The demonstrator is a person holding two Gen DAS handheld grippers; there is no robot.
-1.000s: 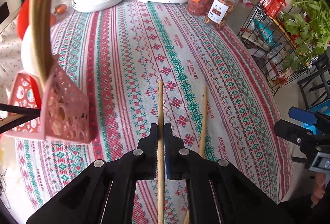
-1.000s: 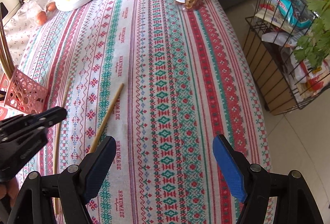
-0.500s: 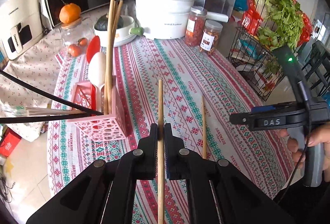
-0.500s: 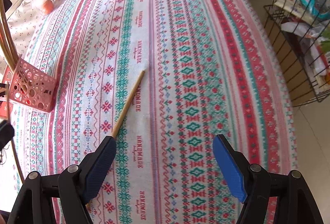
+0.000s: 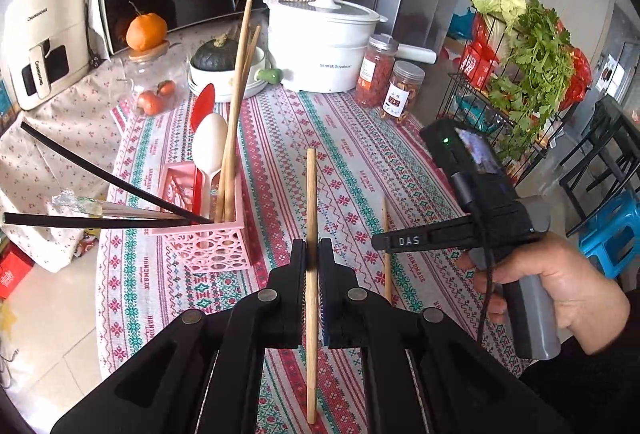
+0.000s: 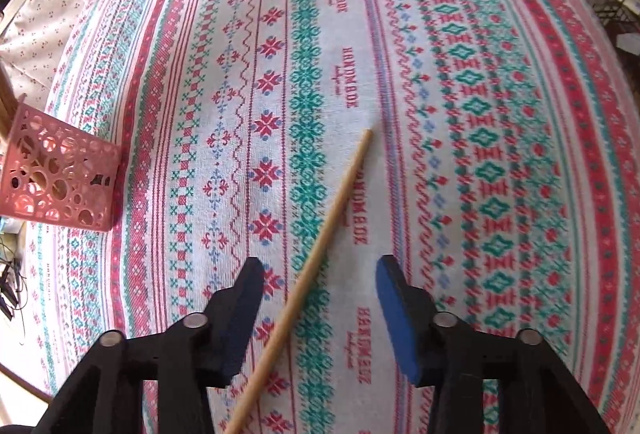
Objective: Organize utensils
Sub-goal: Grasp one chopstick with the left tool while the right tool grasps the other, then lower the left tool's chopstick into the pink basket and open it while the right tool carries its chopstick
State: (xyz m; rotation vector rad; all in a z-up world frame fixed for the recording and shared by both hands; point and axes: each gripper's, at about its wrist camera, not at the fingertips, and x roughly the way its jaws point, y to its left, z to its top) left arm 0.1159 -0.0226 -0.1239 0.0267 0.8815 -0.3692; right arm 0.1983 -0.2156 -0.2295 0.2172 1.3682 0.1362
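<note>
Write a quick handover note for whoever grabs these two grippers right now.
Left gripper: shut on a wooden chopstick, lifted off the table.
Right gripper: jaws have just been closing, pads not yet touching the second wooden chopstick, which lies on the patterned tablecloth between them.
Pink perforated plastic holder: already has chopsticks and spoons standing in it.
Left to do: grip the second chopstick, drop both into the holder.

We have raised the left gripper [image 5: 312,266], with its chopstick [image 5: 311,202] clamped, up off the tablecloth [image 5: 352,162], so the pink holder [image 5: 208,234] sits lower in view. We have lowered the right gripper [image 6: 320,294] over the second chopstick [image 6: 320,242]; its jaws have just been closing around it, not yet touching.
</note>
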